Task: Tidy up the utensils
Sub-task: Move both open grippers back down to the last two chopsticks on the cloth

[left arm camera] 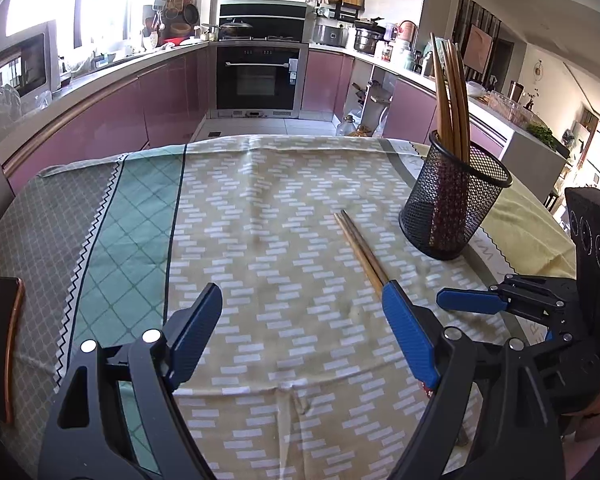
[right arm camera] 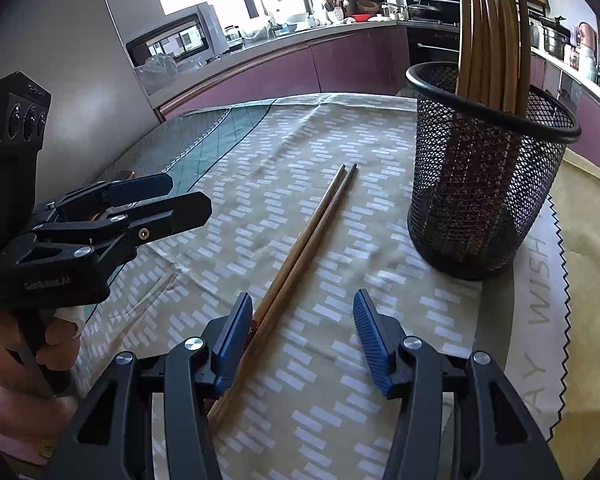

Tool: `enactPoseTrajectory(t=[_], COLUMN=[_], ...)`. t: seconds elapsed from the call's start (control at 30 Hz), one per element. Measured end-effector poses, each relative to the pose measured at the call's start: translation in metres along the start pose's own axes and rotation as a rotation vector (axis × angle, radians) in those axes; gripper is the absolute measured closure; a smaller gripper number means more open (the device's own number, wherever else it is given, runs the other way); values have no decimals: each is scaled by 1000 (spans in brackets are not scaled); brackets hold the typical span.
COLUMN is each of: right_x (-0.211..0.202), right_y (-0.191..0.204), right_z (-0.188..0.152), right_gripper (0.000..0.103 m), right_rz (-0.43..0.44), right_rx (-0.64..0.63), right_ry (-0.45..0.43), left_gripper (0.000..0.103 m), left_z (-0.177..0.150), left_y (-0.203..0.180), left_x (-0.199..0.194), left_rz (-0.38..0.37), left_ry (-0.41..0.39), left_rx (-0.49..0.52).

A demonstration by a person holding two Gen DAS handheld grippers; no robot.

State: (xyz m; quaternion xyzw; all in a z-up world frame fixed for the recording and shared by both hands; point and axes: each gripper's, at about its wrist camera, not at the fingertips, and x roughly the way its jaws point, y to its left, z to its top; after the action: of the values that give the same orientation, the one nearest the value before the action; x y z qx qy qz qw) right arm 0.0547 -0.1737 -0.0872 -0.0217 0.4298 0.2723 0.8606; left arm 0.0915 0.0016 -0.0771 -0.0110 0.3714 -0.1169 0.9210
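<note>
The bench (left arm camera: 260, 200) fills both views. Only the left view shows a phone (left arm camera: 4, 344) at lower left. Mesh holder (right arm camera: 484, 184) stands right; loose chopsticks (right arm camera: 300, 248) lie centre. Left tongs (left arm camera: 300, 312) and right tongs (right arm camera: 304, 320) both spread, pinching nothing.

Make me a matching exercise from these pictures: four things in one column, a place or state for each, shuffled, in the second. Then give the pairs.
Things:
1. Loose chopsticks
2. Mesh holder
3. Left claw
4. Upright chopsticks

Places or states:
A. Stands on the tablecloth, black, with a round rim
B. Stand inside the holder, leaning on its rim
C. Lie flat on the cloth, side by side
D. Jaws wide apart, nothing between them

Pairs: 1-C, 2-A, 3-D, 4-B
</note>
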Motion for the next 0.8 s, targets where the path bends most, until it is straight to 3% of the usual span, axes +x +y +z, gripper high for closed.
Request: enactPoseTrajectory(t=[0.8], right_x=[-3], right_y=[-11], right_z=[6], right_gripper=[61], right_rz=[-43], right_rx=[-16], right_ry=[24], left_gripper=[22], left_z=[2], left_y=[-26], left_x=[19], left_rz=[-30], left_ry=[45], left_rx=[90])
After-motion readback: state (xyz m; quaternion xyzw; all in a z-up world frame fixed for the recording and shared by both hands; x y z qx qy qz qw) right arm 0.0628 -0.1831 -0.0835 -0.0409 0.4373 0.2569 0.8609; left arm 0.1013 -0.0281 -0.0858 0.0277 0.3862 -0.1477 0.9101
